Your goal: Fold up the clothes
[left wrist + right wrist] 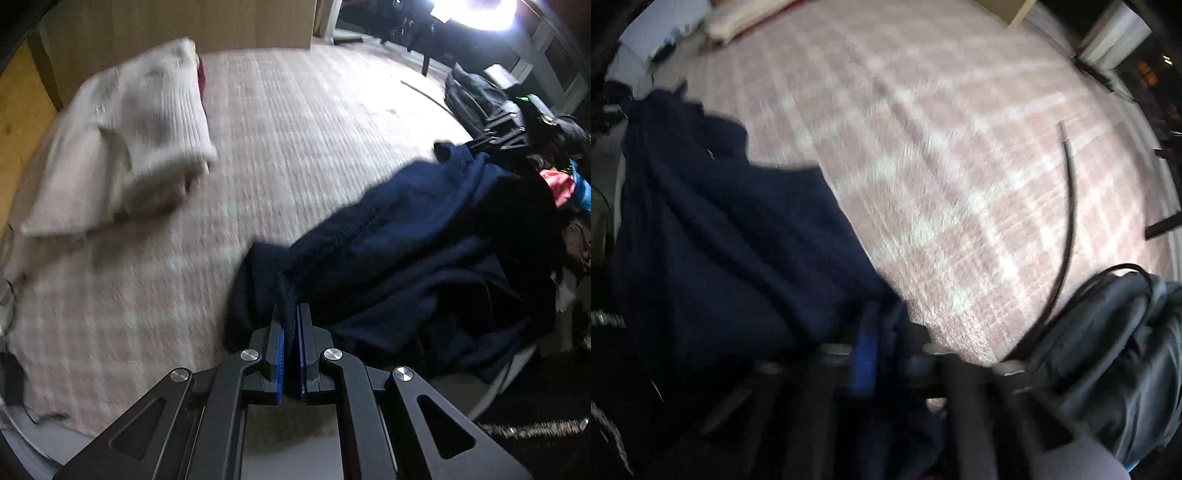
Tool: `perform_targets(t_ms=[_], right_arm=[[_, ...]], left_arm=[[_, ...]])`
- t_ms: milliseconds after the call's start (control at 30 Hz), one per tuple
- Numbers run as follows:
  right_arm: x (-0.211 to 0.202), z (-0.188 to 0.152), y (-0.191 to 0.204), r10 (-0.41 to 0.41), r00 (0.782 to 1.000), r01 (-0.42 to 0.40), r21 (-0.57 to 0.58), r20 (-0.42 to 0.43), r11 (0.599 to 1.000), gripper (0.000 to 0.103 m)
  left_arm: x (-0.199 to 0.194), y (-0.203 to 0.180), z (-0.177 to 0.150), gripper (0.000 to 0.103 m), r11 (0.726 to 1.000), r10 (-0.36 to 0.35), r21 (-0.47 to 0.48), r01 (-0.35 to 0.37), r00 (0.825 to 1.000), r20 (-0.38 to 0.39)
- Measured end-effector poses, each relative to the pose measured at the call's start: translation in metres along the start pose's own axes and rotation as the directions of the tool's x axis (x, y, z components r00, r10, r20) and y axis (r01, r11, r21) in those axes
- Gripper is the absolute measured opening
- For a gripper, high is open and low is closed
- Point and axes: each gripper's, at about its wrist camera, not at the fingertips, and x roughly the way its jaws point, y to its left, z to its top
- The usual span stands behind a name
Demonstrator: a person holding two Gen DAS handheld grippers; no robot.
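Left wrist: navy garment (424,236) edge pinched in left tool (290,332).

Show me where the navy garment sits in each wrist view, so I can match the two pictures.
Left wrist view: the navy garment fills the lower right, its ribbed edge pinched in the left gripper at bottom centre.
Right wrist view: it fills the left half, reaching down to the blurred right gripper at the bottom.
Shared landmark: the folded cream garment, upper left in both views, on the pink checked cover.
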Motion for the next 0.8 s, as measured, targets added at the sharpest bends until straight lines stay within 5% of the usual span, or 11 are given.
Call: perform_targets(t_ms=[100, 167, 300, 600, 733, 800], right_arm=[[-0.06, -0.016, -0.004, -0.089, 0.983, 0.072, 0.109, 0.161, 0.991, 0.006], [-0.112, -0.029, -0.005, -0.174, 0.947, 0.124, 0.191, 0.269, 0.974, 0.006], [-0.233, -0.063, 0.01, -0.381, 0.807, 0.201, 0.397, 0.451, 0.895, 0.006], [-0.437, -0.132, 0.119, -0.738, 0.447, 0.316, 0.683, 0.506, 0.659, 0.006], [-0.497, -0.152, 0.178, -0.799, 0.32, 0.361, 0.714, 0.509, 0.6, 0.006], [-0.522, -0.164, 0.207, -0.812, 0.266, 0.369, 0.723, 0.52, 0.584, 0.006]], left_arm=[[-0.028, 0.001, 0.03, 0.005, 0.999, 0.031, 0.018, -0.033, 0.994, 0.102], [-0.059, -0.004, 0.057, 0.005, 0.997, 0.03, 0.067, -0.044, 0.981, 0.19], [-0.129, -0.03, 0.106, 0.005, 0.969, 0.044, 0.208, -0.129, 0.928, 0.371], [-0.311, -0.068, 0.144, 0.005, 0.888, -0.032, 0.353, -0.294, 0.726, 0.687], [-0.385, -0.077, 0.115, 0.005, 0.876, -0.039, 0.334, -0.348, 0.638, 0.769], [-0.422, -0.085, 0.09, 0.005, 0.864, -0.008, 0.296, -0.407, 0.576, 0.817]])
